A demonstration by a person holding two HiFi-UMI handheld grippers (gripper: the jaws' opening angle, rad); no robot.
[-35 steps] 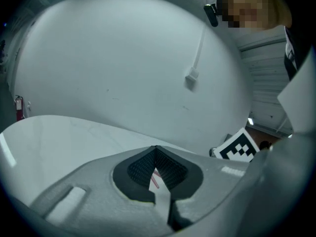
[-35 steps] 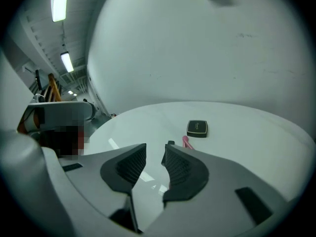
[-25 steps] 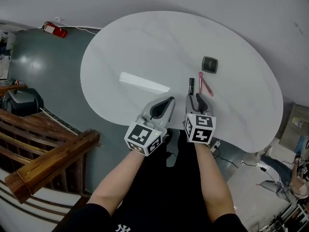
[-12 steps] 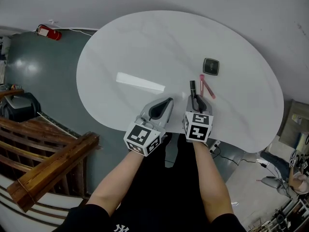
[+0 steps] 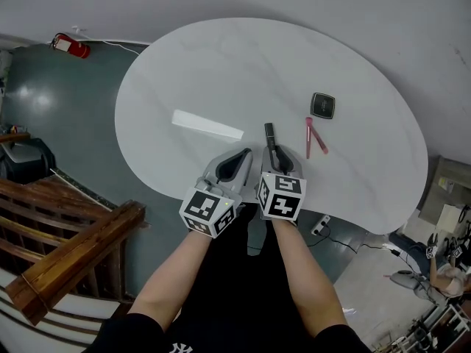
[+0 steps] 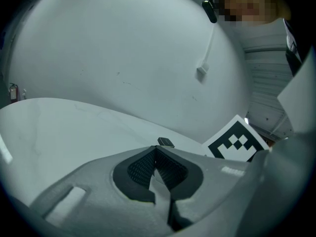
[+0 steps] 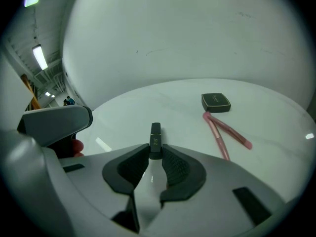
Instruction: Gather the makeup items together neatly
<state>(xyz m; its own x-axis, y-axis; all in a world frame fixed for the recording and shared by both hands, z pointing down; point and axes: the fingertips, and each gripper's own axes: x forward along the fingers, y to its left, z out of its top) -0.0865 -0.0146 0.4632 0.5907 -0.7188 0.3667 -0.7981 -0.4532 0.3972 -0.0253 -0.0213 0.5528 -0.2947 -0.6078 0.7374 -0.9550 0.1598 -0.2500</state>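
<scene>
A white oval table carries a black square compact with two pink sticks lying just in front of it. My right gripper is shut on the near end of a slim black tube, which points away from me, left of the pink sticks. Close beside it on the left, my left gripper is shut with nothing in it. The compact shows small beyond its jaws.
The table's near edge runs just under both grippers. A bright strip of reflected light lies on the tabletop to the left. A red fire extinguisher and a wooden railing are on the floor at the left.
My right gripper has closed on the black tube and carried it left, away from the pink sticks. The left gripper has shifted slightly left along with it.
</scene>
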